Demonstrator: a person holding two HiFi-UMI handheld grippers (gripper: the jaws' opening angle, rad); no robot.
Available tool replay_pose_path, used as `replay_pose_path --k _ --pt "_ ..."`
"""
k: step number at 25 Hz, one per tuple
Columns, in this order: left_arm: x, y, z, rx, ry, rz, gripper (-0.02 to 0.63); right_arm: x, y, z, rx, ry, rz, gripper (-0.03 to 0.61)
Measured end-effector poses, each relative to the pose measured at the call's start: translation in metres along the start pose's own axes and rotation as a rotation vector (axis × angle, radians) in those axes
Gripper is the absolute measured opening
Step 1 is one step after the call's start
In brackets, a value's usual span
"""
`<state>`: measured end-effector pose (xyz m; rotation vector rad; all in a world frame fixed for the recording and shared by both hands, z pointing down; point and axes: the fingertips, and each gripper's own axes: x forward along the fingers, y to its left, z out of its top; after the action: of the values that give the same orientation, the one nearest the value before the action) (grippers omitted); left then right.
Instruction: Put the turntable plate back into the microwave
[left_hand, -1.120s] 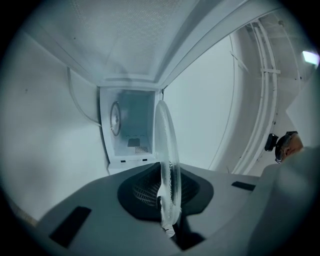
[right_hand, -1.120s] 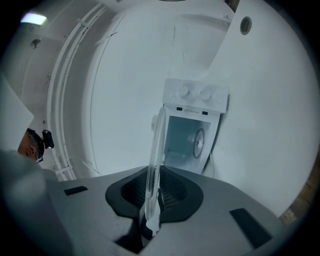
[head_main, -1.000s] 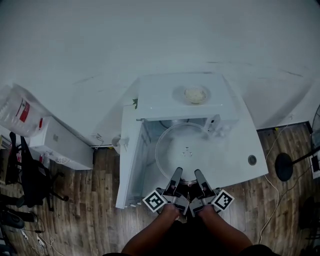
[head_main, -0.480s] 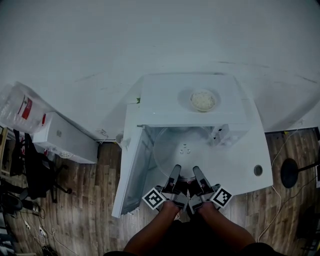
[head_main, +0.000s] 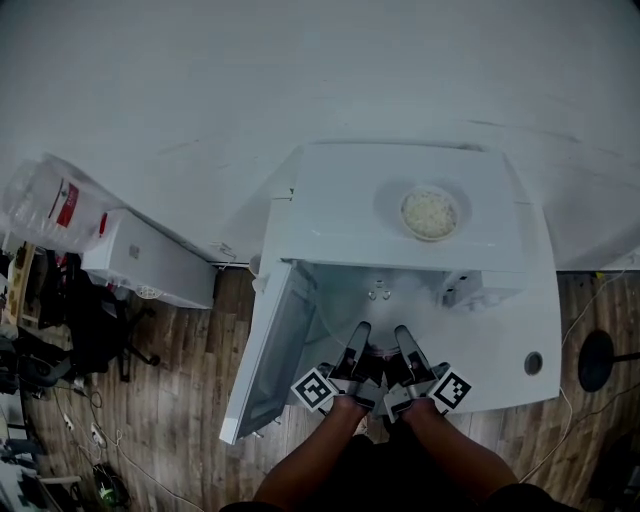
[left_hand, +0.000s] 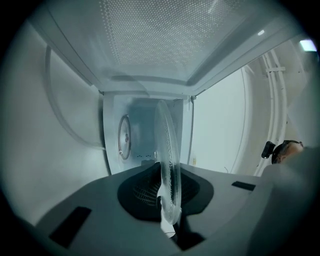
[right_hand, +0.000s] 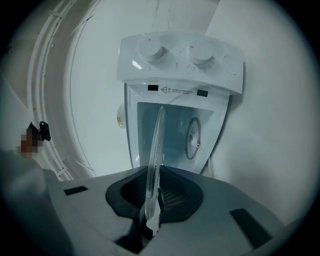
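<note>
The white microwave (head_main: 340, 210) stands on a white table with its door (head_main: 265, 350) swung open to the left. The clear glass turntable plate (head_main: 378, 295) lies level and reaches into the cavity, most of it hidden under the microwave's top. My left gripper (head_main: 360, 335) and right gripper (head_main: 405, 338) sit side by side, both shut on the plate's near rim. In the left gripper view the plate (left_hand: 167, 165) shows edge-on between the pads of the left gripper (left_hand: 167, 220). In the right gripper view the plate (right_hand: 156, 155) is clamped by the right gripper (right_hand: 150, 220), below the control knobs (right_hand: 170, 50).
A bowl of rice (head_main: 430, 213) rests on top of the microwave. The table (head_main: 533, 363) extends to the right. On the wooden floor at the left are a white box (head_main: 150, 265), a plastic bag (head_main: 45, 205) and a dark chair (head_main: 80, 330). A fan base (head_main: 600, 360) stands at the right.
Both grippers have carried the plate forward and slightly down into the cavity. A second ago most of the plate was outside the opening; now only its near part shows.
</note>
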<state>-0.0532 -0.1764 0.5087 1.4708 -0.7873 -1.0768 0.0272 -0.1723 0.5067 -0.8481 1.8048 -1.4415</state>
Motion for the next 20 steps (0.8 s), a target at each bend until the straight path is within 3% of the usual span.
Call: replay_pose_path --k 12,20 --pt "0.033 0.015 0.017 0.025 -0.065 -0.007 0.044 0.035 -0.016 0.02 -0.012 0.079 0.013 0.061" --pt "0.065 0.035 0.034 -0.001 -0.084 -0.001 0.048 0.052 -0.037 0.027 -0.135 0.129 -0.064 0.079"
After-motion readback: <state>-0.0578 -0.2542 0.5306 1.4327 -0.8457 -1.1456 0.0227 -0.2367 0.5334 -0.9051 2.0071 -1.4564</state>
